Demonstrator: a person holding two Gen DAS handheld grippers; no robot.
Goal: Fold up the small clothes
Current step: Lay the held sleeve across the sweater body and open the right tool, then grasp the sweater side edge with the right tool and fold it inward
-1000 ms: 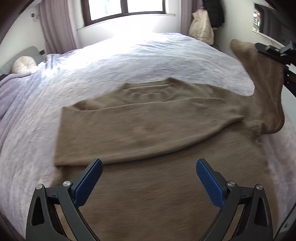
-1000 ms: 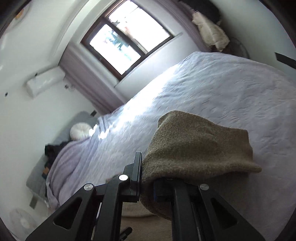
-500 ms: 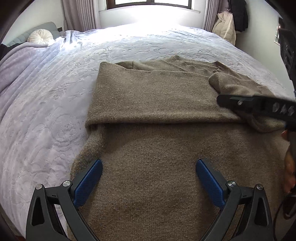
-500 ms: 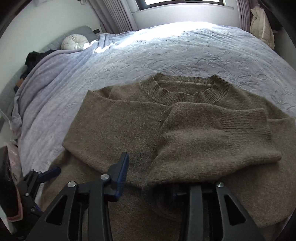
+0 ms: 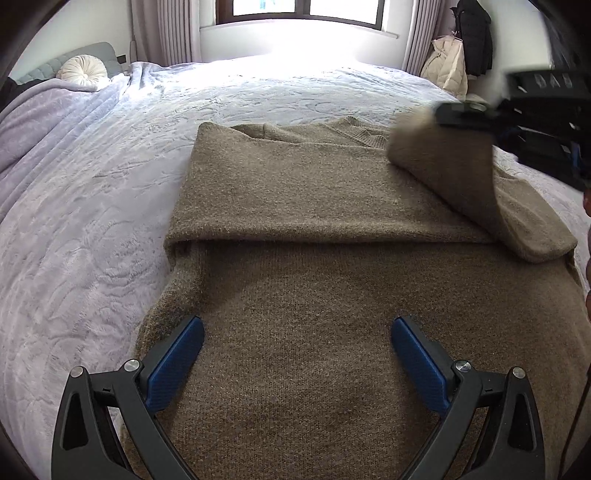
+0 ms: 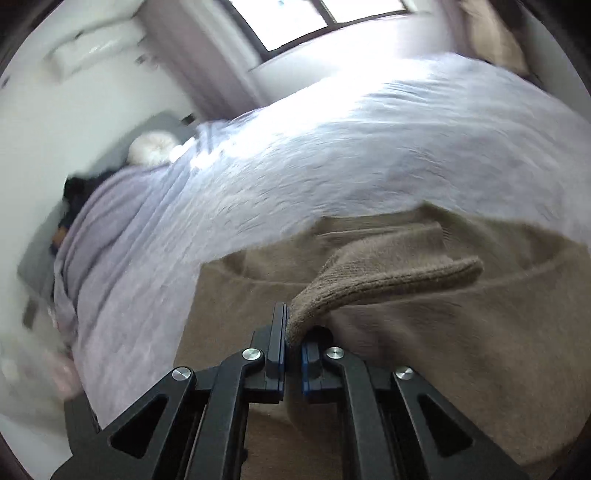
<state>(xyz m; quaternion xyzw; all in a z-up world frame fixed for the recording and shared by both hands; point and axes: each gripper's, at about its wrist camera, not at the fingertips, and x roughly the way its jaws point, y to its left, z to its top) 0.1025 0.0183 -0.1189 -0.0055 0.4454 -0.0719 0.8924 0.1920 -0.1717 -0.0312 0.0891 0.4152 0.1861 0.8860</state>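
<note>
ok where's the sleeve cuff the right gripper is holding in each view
Left wrist view: sleeve cuff at upper right, lifted off the sweater, pinched by the right gripper.
Right wrist view: cuff at centre, running right from the shut jaws.
Shared landmark: round white cushion at the bed's far left.

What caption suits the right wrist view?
Right gripper shut on the brown sweater's cuff, lifted above the bed.

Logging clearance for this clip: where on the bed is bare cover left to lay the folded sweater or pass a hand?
Bare bedspread runs left of the sweater up to the round cushion, and beyond the collar toward the window. The sweater's right side is crowded: the right tool pinches the raised sleeve there.
</note>
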